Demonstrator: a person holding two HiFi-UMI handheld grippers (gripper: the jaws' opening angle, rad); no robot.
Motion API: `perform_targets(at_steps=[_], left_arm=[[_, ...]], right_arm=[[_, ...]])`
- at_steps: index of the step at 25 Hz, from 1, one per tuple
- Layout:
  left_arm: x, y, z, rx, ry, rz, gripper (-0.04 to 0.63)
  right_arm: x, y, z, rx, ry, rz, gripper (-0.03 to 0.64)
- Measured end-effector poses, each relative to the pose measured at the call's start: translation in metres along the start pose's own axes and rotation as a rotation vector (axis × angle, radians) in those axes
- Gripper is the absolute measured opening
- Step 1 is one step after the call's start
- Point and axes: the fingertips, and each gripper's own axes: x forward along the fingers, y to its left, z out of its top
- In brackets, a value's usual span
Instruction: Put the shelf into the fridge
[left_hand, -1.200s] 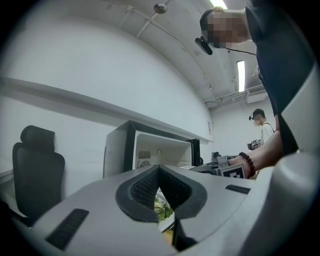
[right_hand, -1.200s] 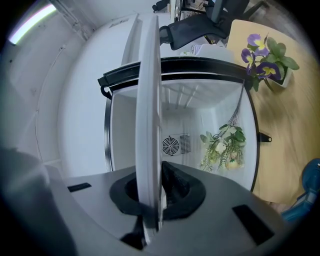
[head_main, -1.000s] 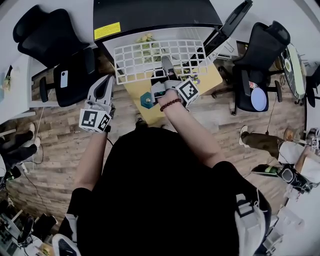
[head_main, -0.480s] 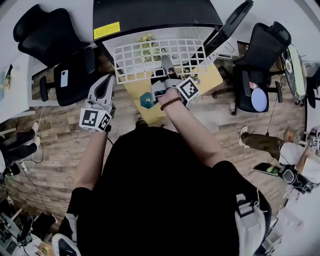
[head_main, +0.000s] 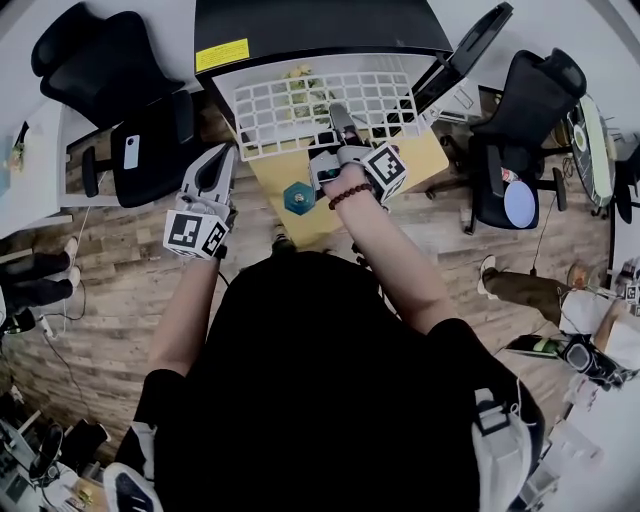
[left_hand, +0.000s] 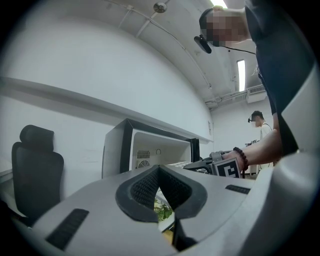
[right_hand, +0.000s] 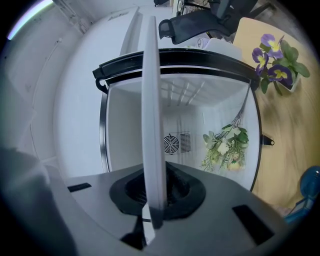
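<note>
The jaws of the right gripper (head_main: 338, 122) (right_hand: 152, 192) are clamped on the near edge of the white wire-grid shelf (head_main: 280, 115) (right_hand: 150, 100). In the right gripper view the shelf is seen edge-on, as a thin white strip running from the dark pads up toward the fridge. The shelf is held flat at the open front of the small white fridge with a black top (head_main: 320, 25) (right_hand: 130, 125) (left_hand: 117, 150). Its far edge is at the fridge mouth; how far it is pushed in cannot be told.

The jaws of the left gripper (head_main: 222, 160) (left_hand: 160, 192) are pressed together with nothing held between them. This gripper is held to the left of the fridge front, apart from the shelf.

Inside the fridge, a round fan vent is seen on the back wall, and a sprig of green and pale artificial flowers (right_hand: 225, 145) (head_main: 295, 85) is seen at the right side of the compartment, below the shelf.

In front of the fridge, a light wooden worktop (head_main: 420, 165) (right_hand: 280, 115) is seen. A blue hexagonal object (head_main: 297, 198) is placed on it, and a small bunch of purple flowers with green leaves (right_hand: 275, 55) is set on it, right of the fridge opening.

A black office chair (head_main: 130, 120) is placed left of the fridge and another black office chair (head_main: 520, 110) to its right, on a wood-pattern floor (head_main: 110, 300).
</note>
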Motion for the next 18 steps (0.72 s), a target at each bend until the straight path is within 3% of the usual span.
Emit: perform_targets(at_steps=[18], left_arm=[[0.000,0.002,0.002,0.009,-0.008,0.011,0.017]], right_arm=[[0.023,0.002,0.004,-0.038,0.017,0.010,0.041]])
